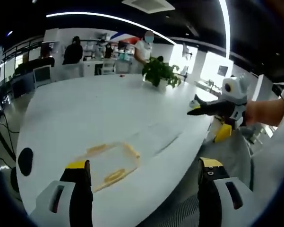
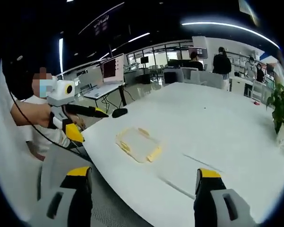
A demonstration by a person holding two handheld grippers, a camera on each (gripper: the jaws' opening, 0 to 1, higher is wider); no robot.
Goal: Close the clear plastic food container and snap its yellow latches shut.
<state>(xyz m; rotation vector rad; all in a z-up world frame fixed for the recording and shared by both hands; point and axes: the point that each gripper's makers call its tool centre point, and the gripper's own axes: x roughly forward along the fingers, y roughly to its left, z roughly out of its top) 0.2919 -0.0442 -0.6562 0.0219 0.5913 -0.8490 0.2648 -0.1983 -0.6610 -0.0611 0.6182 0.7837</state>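
Where people stand, white table.

Open bench is seen all around the container, with a plant at far right.

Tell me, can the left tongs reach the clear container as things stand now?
Probably yes. The left tongs are open, and the clear container lies just ahead on the white table, with nothing between. The right tongs are off to the side.
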